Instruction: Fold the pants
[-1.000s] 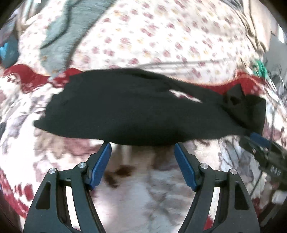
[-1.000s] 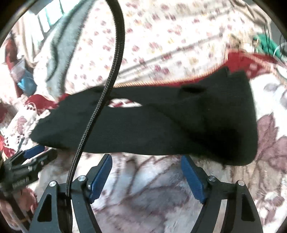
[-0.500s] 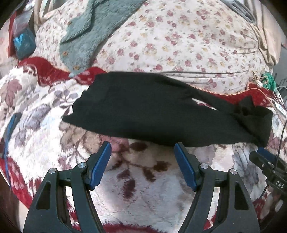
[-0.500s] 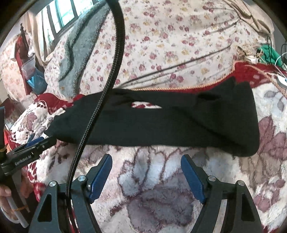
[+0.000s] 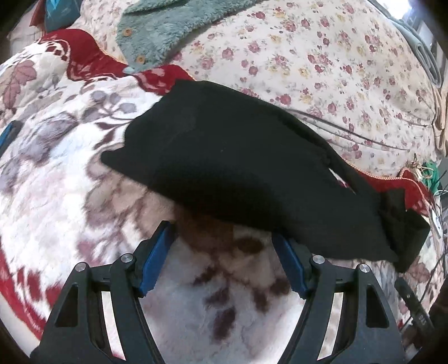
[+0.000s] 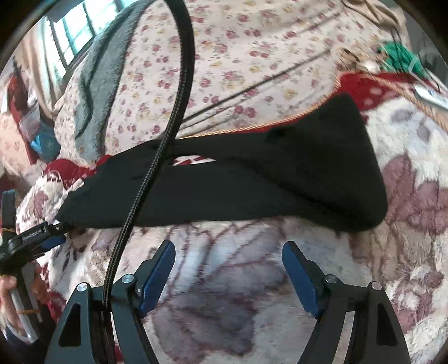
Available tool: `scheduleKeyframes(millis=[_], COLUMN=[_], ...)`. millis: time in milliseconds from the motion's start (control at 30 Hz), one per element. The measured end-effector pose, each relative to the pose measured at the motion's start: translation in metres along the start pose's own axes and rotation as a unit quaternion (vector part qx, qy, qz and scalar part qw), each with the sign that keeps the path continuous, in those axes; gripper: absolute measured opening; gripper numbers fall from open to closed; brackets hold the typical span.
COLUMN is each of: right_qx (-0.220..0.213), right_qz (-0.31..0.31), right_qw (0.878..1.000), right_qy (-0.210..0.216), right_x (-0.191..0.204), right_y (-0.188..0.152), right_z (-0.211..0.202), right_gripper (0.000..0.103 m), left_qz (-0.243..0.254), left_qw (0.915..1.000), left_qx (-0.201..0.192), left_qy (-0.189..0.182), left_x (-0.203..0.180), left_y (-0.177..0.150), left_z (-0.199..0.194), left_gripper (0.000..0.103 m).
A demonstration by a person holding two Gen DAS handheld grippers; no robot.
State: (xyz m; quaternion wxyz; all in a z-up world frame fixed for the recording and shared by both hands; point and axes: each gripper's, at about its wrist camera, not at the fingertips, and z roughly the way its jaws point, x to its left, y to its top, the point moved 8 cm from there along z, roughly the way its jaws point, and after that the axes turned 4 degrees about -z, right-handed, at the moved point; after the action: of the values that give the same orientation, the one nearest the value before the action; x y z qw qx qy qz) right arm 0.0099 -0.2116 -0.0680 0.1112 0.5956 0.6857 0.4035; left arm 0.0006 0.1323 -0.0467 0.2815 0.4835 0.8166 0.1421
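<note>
Black pants (image 5: 246, 168) lie stretched out on a plush floral blanket (image 5: 64, 179), both legs side by side with a narrow gap between them. My left gripper (image 5: 221, 232) is open just short of the pants' near edge, its right blue fingertip (image 5: 280, 240) at that edge, nothing held. In the right wrist view the pants (image 6: 266, 182) run from lower left to the wider end at the right. My right gripper (image 6: 228, 249) is open a little before their near edge, empty. The left gripper (image 6: 42, 238) shows at the pants' left end.
A flowered quilt (image 5: 322, 61) rises behind the pants with a teal fleece garment (image 5: 168, 25) on it. A black braided cable (image 6: 168, 134) hangs across the right wrist view. Green cord and wires (image 6: 400, 56) lie at the far right. A hand (image 6: 11, 294) holds the left tool.
The left view has rolled and shifted, so the pants now slant down to the right and their near edge meets the right fingertip. The right gripper has closed in slightly on the pants. Both stay open.
</note>
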Motion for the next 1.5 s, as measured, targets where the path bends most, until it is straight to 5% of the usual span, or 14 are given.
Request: scheduleKeyframes(millis=[400,667,867,1067,1167,1267,1400,1500], right_qx=[-0.009,-0.011,-0.015,-0.017,-0.02,-0.017,-0.019,-0.015], right_qz=[0.105,0.132,0.133,0.147,0.159,0.165,0.173,0.175], right_qw=[0.993,0.988,0.988,0.984,0.982,0.981,0.979,0.979], right_qy=[0.057,0.081,0.079,0.094,0.102,0.102,0.107,0.106], right_x=[-0.033,-0.035,-0.033,-0.038,-0.04,-0.042,-0.043,-0.042], right_y=[0.013,0.028,0.031,0.028,0.027,0.029,0.029,0.031], right_z=[0.018,0.036,0.037,0.033,0.03,0.031,0.03,0.03], right_gripper=[0.078,0.078,0.078,0.078,0.078,0.078,0.078,0.078], left_qz=[-0.031,-0.075,-0.084,-0.126,-0.118,-0.137,-0.118,-0.141], left_qw=[0.9987,0.9918,0.99,0.9831,0.9865,0.9808,0.9855,0.9785], left_qx=[0.014,0.027,-0.002,0.025,0.02,0.016,0.012,0.013], left_qy=[-0.039,-0.099,-0.113,-0.131,-0.111,-0.138,-0.121,-0.151], left_x=[-0.019,-0.003,-0.005,0.008,0.014,0.015,0.014,0.015], left_y=[0.035,0.031,0.036,0.027,0.023,0.024,0.026,0.028], left_z=[0.033,0.015,-0.003,-0.002,-0.002,-0.01,-0.008,-0.014], left_gripper=[0.074,0.074,0.074,0.074,0.074,0.074,0.074,0.074])
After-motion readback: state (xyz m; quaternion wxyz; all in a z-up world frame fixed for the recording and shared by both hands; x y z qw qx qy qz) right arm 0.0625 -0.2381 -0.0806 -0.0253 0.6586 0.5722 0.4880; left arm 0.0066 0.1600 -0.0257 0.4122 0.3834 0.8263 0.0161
